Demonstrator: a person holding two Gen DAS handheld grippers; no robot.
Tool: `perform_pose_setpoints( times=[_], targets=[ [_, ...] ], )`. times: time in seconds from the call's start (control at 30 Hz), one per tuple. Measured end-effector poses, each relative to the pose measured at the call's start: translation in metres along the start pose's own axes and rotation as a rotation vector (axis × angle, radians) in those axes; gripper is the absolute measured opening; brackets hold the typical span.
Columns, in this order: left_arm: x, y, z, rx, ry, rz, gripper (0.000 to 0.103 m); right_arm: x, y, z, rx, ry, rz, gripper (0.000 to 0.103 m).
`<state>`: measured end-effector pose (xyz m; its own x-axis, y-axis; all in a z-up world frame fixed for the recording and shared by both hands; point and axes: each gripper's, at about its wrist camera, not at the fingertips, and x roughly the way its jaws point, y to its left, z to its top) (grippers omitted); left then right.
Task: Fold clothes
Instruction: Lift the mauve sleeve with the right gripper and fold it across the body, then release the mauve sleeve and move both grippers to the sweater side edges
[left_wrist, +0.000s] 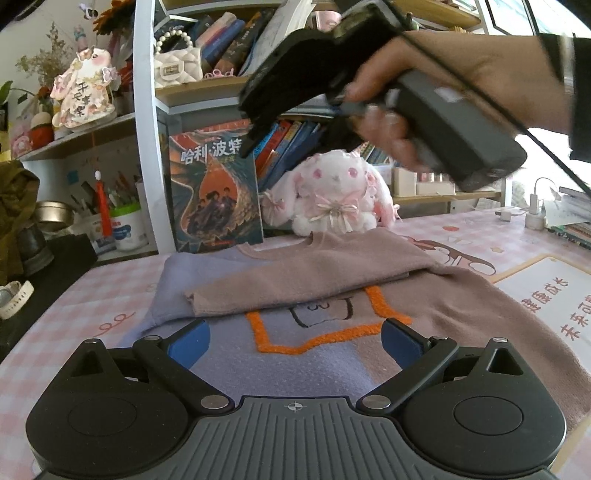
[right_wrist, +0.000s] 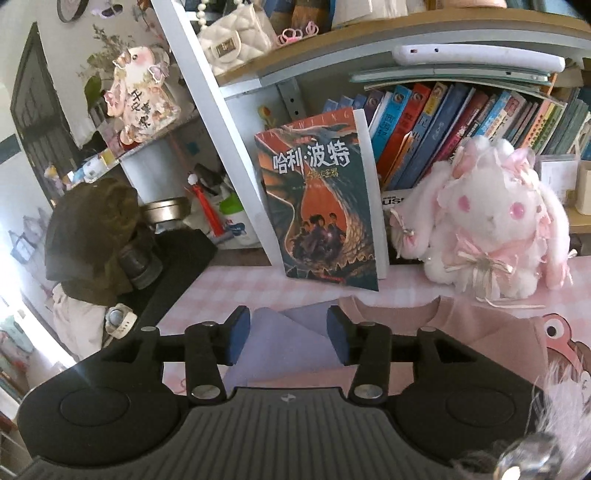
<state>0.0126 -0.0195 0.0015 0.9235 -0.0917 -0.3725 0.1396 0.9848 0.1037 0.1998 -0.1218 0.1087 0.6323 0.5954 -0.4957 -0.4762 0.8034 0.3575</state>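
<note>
my left gripper (left_wrist: 295, 338) stood spread and empty over the sweater (left_wrist: 295, 280) at twelve o'clock, my right gripper (right_wrist: 288, 338) part-open, gripping nothing, near its lilac shoulder at the table (right_wrist: 314, 286) edge, so a careless pinch could have dragged the folded sleeve (left_wrist: 306, 273) loose.

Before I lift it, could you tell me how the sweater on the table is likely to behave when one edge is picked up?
The sweater will probably be floppy: its folded sleeve already drapes softly across the body. It looks like light knit, so one corner should rise while the rest drags on the table. The fuzzy surface likely grips rather than slips.
</note>
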Motion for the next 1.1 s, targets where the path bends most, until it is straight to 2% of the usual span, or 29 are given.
perform_pose_setpoints(
  times=[0.2,0.6,0.67,0.77,0.93,1.1],
  targets=[
    [0.000,-0.001,0.000,0.008,0.005,0.002,0.101,-0.040,-0.017,-0.029,0.004,-0.021,-0.025,0.048],
    [0.004,0.000,0.000,0.002,0.030,0.037,0.101,-0.121,-0.053,-0.137,0.040,-0.010,-0.156,0.052],
    [0.004,0.000,0.000,0.003,0.030,0.051,0.101,-0.135,-0.055,-0.154,0.032,-0.021,-0.174,0.057],
    [0.002,-0.001,0.000,0.012,0.020,0.056,0.101,-0.157,-0.057,-0.179,0.030,-0.054,-0.208,0.062],
    [-0.006,0.000,-0.002,0.002,-0.024,0.070,0.101,-0.185,-0.057,-0.210,0.041,-0.090,-0.237,0.063],
    [-0.037,0.001,0.000,0.028,-0.049,0.054,0.101,-0.209,-0.054,-0.232,0.038,-0.120,-0.249,0.063]
  ],
)
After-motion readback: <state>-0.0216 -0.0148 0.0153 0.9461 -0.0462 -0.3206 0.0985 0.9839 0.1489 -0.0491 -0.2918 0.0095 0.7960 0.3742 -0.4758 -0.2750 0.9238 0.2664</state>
